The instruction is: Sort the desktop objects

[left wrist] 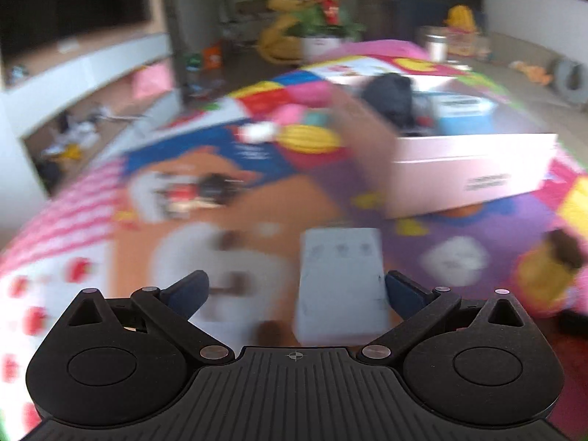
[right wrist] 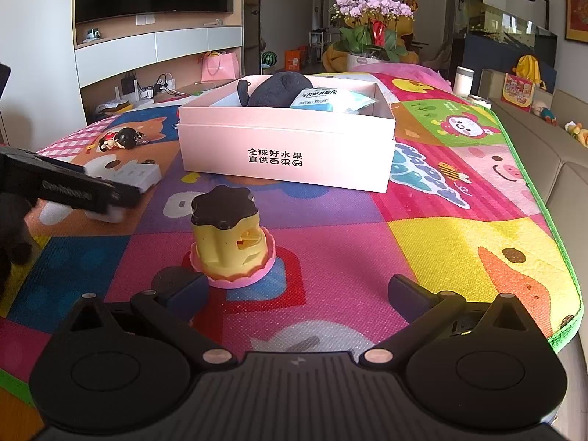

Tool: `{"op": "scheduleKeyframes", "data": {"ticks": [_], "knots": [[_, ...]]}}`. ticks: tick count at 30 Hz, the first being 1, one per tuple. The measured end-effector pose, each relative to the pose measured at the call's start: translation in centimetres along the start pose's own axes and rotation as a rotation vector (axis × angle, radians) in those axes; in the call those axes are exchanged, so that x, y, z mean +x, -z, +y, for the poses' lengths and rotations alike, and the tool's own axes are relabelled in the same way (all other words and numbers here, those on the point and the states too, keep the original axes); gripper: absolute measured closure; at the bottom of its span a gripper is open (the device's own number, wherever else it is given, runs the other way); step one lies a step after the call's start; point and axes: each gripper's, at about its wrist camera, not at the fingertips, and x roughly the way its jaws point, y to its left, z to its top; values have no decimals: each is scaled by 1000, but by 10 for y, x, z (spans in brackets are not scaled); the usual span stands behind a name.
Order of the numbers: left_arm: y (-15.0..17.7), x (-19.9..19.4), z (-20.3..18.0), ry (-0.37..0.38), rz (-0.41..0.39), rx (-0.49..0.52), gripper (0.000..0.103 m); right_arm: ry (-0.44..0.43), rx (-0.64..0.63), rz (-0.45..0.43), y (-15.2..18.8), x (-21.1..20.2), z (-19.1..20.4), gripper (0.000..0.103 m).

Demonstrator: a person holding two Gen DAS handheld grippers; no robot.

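A pink box (right wrist: 286,150) stands on the colourful mat (right wrist: 459,228) and holds a dark plush (right wrist: 283,88) and a blue packet (right wrist: 327,100); it also shows in the blurred left wrist view (left wrist: 466,169). A white power strip (left wrist: 341,286) lies between the fingers of my open left gripper (left wrist: 296,286), close to the right finger. In the right wrist view the left gripper (right wrist: 110,198) sits over the strip (right wrist: 136,176). My right gripper (right wrist: 296,294) is open and empty, just behind a yellow pudding toy (right wrist: 229,235). A small doll figure (right wrist: 123,139) lies at the far left.
The mat's green edge (right wrist: 566,330) runs along the right, with a sofa (right wrist: 558,169) beyond it. A flower pot (right wrist: 371,36) stands past the far end. A TV unit with shelves (right wrist: 154,58) is at the left.
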Motion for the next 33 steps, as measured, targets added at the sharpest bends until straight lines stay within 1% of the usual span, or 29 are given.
{"op": "scheduleKeyframes", "data": {"ticks": [1, 3, 4, 5, 6, 8, 9, 10, 13, 14, 18, 21, 24, 25, 26, 30, 31, 33], "knots": [[1, 0, 8, -68, -1, 11, 0, 0, 0, 0, 0, 0, 0, 0], [6, 1, 23, -233, 3, 32, 0, 0, 0, 0, 0, 0, 0, 0], [7, 0, 29, -276, 7, 22, 0, -1, 0, 0, 0, 0, 0, 0], [8, -2, 38, -269, 15, -13, 0, -2, -1, 0, 0, 0, 0, 0], [7, -5, 44, -219, 28, -71, 0, -2, -1, 0, 0, 0, 0, 0], [5, -7, 51, -84, 48, -183, 0, -2, -2, 0, 0, 0, 0, 0], [3, -6, 50, -30, 54, -216, 0, -2, -2, 0, 0, 0, 1, 0], [1, -3, 47, -8, 55, -227, 0, -2, -2, 0, 0, 0, 1, 0], [-9, 12, 36, -55, 37, -186, 0, -4, -2, 0, 0, 0, 0, 0], [-14, 19, 34, -68, 44, -181, 0, -6, -3, -1, 0, 0, 0, 0], [-25, 40, 29, -38, 74, -204, 0, -11, -4, -2, 0, 0, 0, 0], [-28, 51, 24, -66, 55, -195, 0, -13, -5, -3, -1, 0, -1, 0], [-29, 52, 22, -95, 38, -186, 1, -13, -5, -3, -1, 0, 0, 0], [-28, 51, 22, -93, 36, -182, 6, -13, -5, -3, -1, 0, 0, 0], [-28, 49, 22, -88, 32, -179, 8, -14, -4, -3, 0, 0, 0, 0], [-19, 32, 20, -73, 33, -154, 8, -20, -3, 0, -1, 1, -2, 0], [-15, 25, 19, -56, 34, -154, 8, -21, -5, 1, -1, 2, -1, 0], [-4, 9, 11, 4, 42, -146, 8, -20, -9, 3, -1, 1, -1, 0]]}}
